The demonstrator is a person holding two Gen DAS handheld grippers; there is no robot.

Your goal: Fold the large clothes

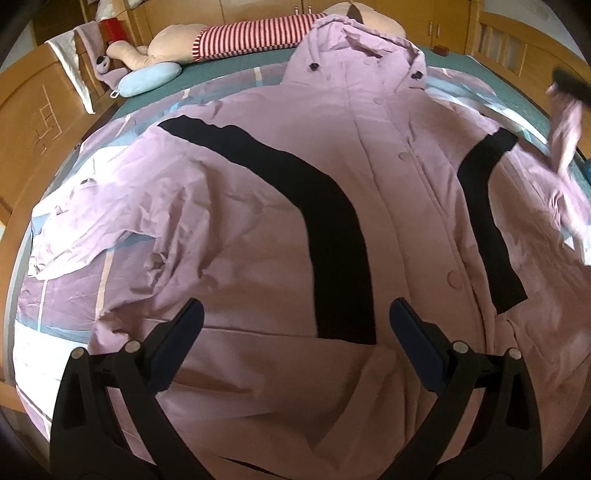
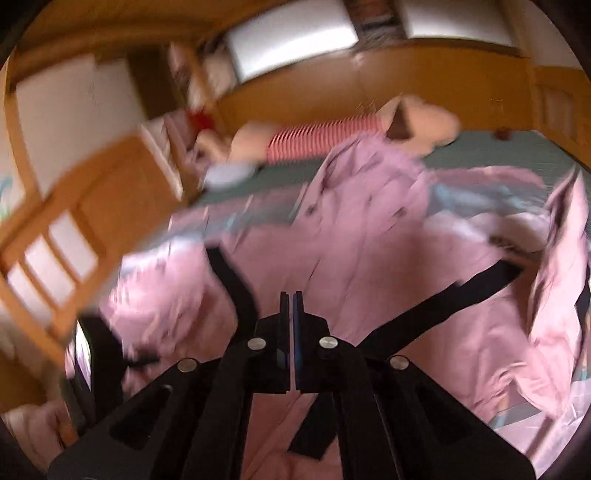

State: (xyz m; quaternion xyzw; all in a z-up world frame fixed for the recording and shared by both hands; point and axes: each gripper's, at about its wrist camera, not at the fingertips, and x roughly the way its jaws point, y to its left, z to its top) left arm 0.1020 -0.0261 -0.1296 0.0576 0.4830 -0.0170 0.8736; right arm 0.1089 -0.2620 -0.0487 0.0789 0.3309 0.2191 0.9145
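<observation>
A large pink coat [image 1: 258,229] with two broad black stripes lies face up and spread across the bed [image 1: 236,61], its hood toward the far edge where a long plush toy in a red-and-white striped top [image 1: 255,35] lies, and its hem toward you at the near edge. Your left gripper [image 1: 295,343] hovers just above the coat's lower front, jaws wide apart and holding nothing. Your right gripper [image 2: 291,325] has its jaws pressed together; in its own blurred view nothing shows between them. In the left view, at the right edge of the bed, one sleeve [image 1: 565,133] stands lifted and blurred below a dark shape, but you cannot tell from that whether it is gripped. The other sleeve [image 1: 96,221] lies crumpled and flat toward the left edge of the bed. This looks like the first fold, bringing the sleeves in over the body. Next, you would likely lay the raised sleeve across the chest, then close the left jaws on the flat sleeve's cuff and carry it inward, keeping the body smooth.
</observation>
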